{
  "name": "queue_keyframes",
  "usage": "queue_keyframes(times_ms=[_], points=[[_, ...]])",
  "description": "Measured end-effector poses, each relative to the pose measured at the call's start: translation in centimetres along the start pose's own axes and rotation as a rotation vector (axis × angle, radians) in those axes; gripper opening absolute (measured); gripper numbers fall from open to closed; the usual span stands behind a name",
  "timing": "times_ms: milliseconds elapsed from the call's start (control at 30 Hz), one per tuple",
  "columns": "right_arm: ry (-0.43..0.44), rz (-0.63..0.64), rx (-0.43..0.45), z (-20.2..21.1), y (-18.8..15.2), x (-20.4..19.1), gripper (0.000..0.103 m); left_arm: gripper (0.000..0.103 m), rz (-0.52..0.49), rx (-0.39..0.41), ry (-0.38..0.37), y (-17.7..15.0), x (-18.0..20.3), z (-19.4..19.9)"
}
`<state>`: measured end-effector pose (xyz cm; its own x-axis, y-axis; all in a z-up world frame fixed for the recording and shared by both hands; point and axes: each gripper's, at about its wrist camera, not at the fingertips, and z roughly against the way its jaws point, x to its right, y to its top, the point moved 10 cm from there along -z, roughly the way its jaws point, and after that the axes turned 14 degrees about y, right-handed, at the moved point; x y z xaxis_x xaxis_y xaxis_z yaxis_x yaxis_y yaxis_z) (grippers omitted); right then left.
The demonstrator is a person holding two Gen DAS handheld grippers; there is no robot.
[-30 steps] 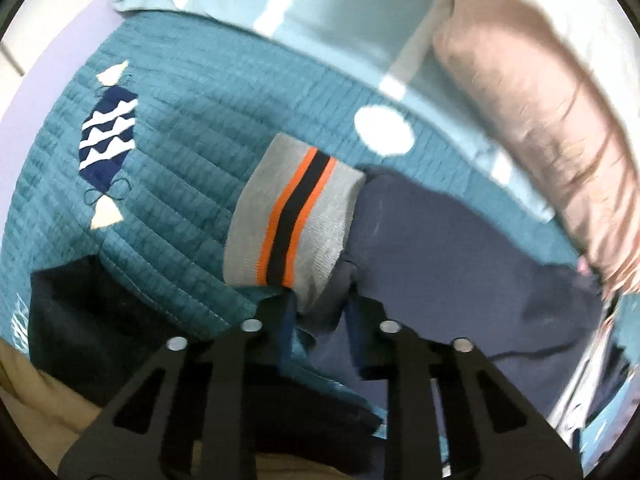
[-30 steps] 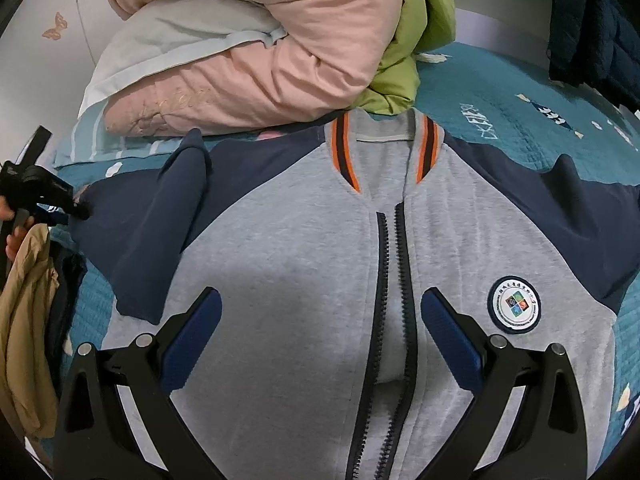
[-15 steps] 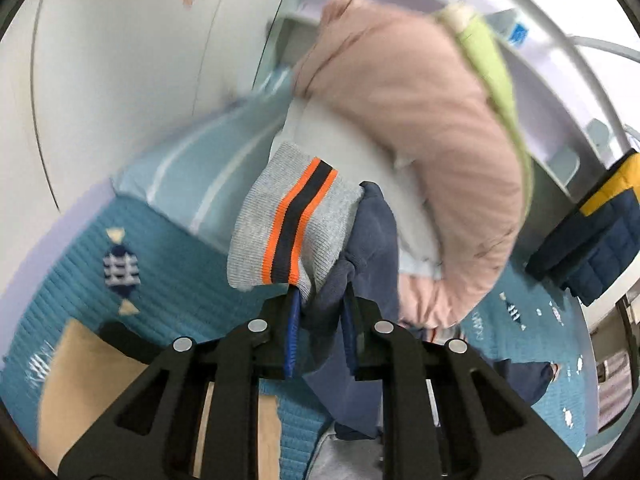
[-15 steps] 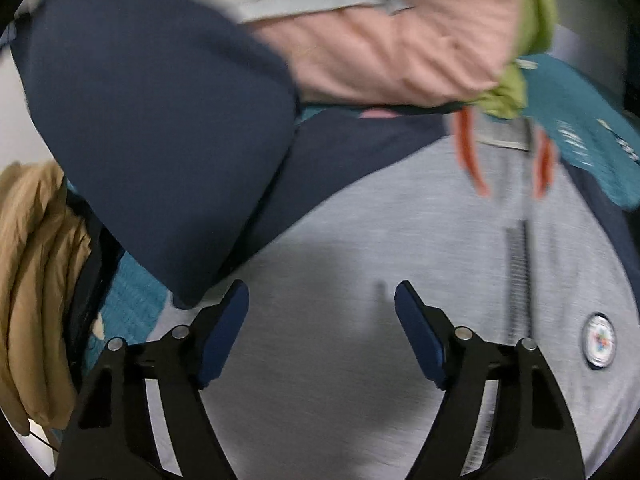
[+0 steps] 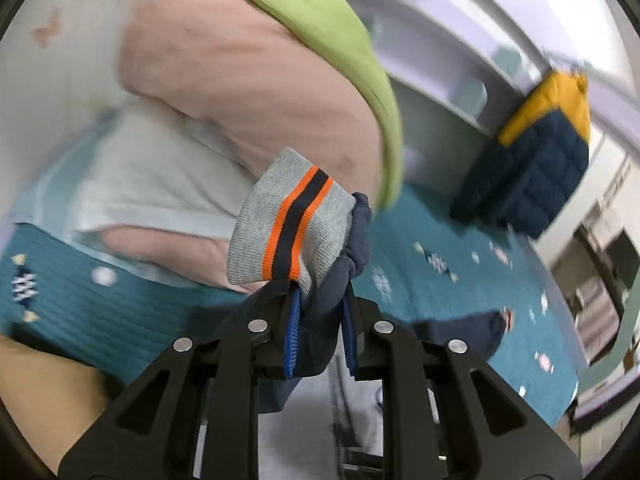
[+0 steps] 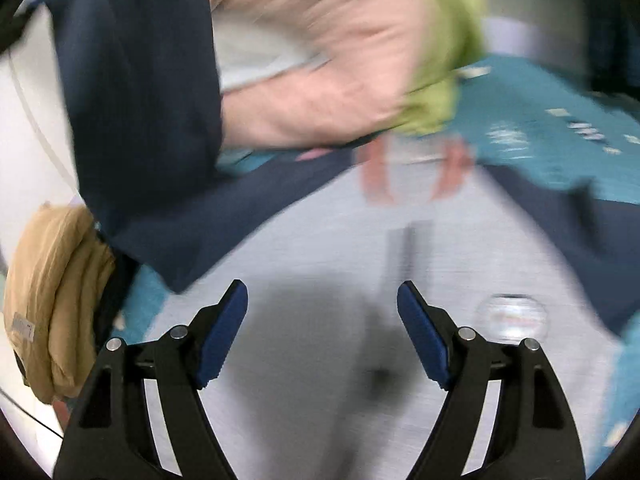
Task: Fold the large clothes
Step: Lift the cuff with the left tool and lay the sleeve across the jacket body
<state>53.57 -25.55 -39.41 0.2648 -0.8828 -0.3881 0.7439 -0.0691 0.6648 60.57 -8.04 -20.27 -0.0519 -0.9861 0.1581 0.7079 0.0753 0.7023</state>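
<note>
Navy sleeve (image 5: 344, 280) with striped cuff (image 5: 290, 234) clamped in left gripper (image 5: 318, 330); right gripper (image 6: 322, 336) spread wide, empty, above grey jacket (image 6: 320, 272).

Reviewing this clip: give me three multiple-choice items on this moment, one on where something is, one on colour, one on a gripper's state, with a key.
1. Where is the sleeve cuff?
A. flat on the bedspread
B. lifted, sticking up past the left gripper
C. in the right gripper

2. The cuff's stripes are:
A. orange and navy
B. red and white
C. green

3. The right gripper is:
A. shut on cloth
B. out of view
C. open, over the jacket's grey front

Key: B, the jaws pinch the sleeve just below the cuff; A, orange bands flank a navy one; C, nothing sits between its pads.
</note>
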Motion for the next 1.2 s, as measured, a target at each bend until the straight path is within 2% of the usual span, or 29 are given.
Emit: queue_keyframes(times_ms=[133,300,500,600,633,667,700,733,767,833,867,933,967,1033,1133,1200], points=[[-0.113,-0.097,0.113,7.8,0.3,8.4,0.075,0.018,-0.096,-0.109,-0.027,-5.0,7.6,-6.3],[-0.223,-0.246,0.18,14.0,-2.0,17.7,0.078,0.018,-0.163,-0.228,-0.031,-11.2,15.0,-13.3],[-0.268,-0.379,0.204,16.6,-4.3,24.8,0.078,0.018,-0.2,-0.332,-0.004,-17.3,18.3,-18.2],[-0.266,-0.428,0.22,17.4,-5.0,27.5,0.078,0.023,-0.249,-0.379,0.007,-19.9,19.5,-19.7],[-0.264,-0.447,0.227,17.5,-5.1,28.6,0.078,0.026,-0.247,-0.387,0.0,-20.4,19.5,-19.8],[-0.262,-0.462,0.231,17.9,-5.3,29.5,0.078,0.032,-0.24,-0.398,-0.026,-20.6,19.8,-19.7],[-0.264,-0.477,0.238,18.1,-5.3,30.4,0.078,0.037,-0.228,-0.405,-0.074,-20.8,20.3,-19.5],[-0.264,-0.485,0.241,18.4,-5.4,30.9,0.078,0.055,-0.22,-0.407,-0.133,-20.8,20.8,-19.0],[-0.27,-0.501,0.243,18.5,-5.3,32.0,0.078,0.064,-0.213,-0.385,-0.158,-20.4,20.9,-18.4],[-0.27,-0.521,0.254,18.7,-5.0,33.4,0.078,0.07,-0.215,-0.318,-0.218,-19.2,21.7,-17.0],[-0.276,-0.524,0.258,18.9,-4.9,34.1,0.078,0.072,-0.22,-0.302,-0.216,-19.1,21.8,-16.8],[-0.274,-0.531,0.277,19.2,-4.2,35.3,0.078,0.073,-0.25,-0.286,-0.125,-19.1,21.3,-17.8],[-0.248,-0.553,0.299,19.3,-3.8,36.1,0.078,0.073,-0.278,-0.306,-0.074,-19.8,21.1,-18.8],[-0.226,-0.627,0.336,19.6,-3.4,38.2,0.078,0.073,-0.3,-0.348,-0.021,-21.3,20.7,-20.3],[-0.232,-0.684,0.383,20.4,-2.4,41.7,0.078,0.073,-0.319,-0.41,0.04,-23.7,20.2,-22.4],[-0.201,-0.719,0.402,20.3,-2.0,43.5,0.078,0.074,-0.324,-0.417,0.05,-24.4,19.9,-22.9]])
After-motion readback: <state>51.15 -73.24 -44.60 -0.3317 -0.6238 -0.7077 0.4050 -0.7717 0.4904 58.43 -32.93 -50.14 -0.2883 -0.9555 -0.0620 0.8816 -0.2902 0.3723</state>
